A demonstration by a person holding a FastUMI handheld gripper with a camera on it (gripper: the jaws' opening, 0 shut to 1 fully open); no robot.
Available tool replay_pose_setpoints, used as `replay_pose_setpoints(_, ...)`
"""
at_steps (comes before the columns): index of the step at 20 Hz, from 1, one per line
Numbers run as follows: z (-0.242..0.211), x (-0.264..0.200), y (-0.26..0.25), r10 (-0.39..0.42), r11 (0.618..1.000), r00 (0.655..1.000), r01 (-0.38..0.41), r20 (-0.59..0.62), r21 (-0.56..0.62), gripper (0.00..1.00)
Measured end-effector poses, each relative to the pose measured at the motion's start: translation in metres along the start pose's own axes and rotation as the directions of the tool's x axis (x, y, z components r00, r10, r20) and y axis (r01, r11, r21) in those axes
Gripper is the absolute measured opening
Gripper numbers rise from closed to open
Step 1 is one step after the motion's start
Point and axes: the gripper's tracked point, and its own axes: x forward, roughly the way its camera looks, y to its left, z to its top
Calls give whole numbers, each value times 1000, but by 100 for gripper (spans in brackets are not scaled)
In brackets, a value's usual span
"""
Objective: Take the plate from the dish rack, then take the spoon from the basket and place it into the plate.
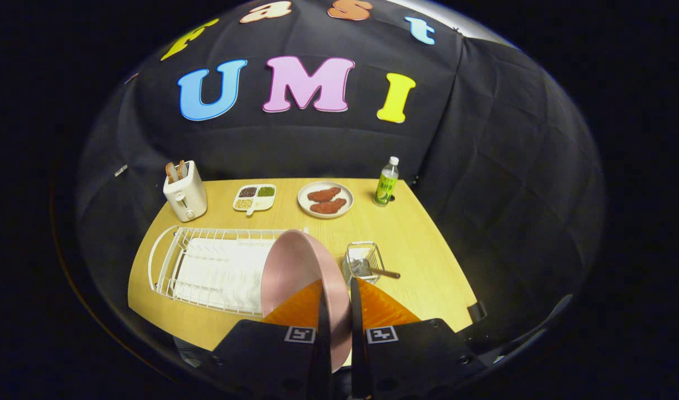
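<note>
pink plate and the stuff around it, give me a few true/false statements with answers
1. The gripper is shut on the pink plate, rim between its fingers. True.
2. The plate lies flat on the table. False: it is held on edge, lifted beside the dish rack.
3. The spoon is already in the plate. False: it rests in the small basket.
4. A bottle stands at the table's far edge. True.
5. The toaster is empty. False: slices stick out of it.

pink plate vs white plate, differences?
The pink plate is empty, held on edge in the gripper, jaws shut on its rim, just above the dish rack. The white plate lies flat on the table beyond, carrying two reddish pieces. Both are round.
</note>
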Motion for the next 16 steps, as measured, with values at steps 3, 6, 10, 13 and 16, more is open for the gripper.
replay_pose_setpoints(3, -57, -7, -13, 56, 994, 991, -44, -121, 98, 18)
replay_pose_setpoints(6, -109, 0, -25, 74, 984, 976, -39, -204, 171, 18)
replay_pose_setpoints(10, -172, 21, -5, 171, 957, 937, -86, -305, 276, 19)
replay_pose_setpoints(13, -199, 42, 23, 244, 936, 909, -130, -337, 327, 18)
replay_pose_setpoints(16, -206, 64, 49, 308, 904, 894, -170, -324, 391, 18)
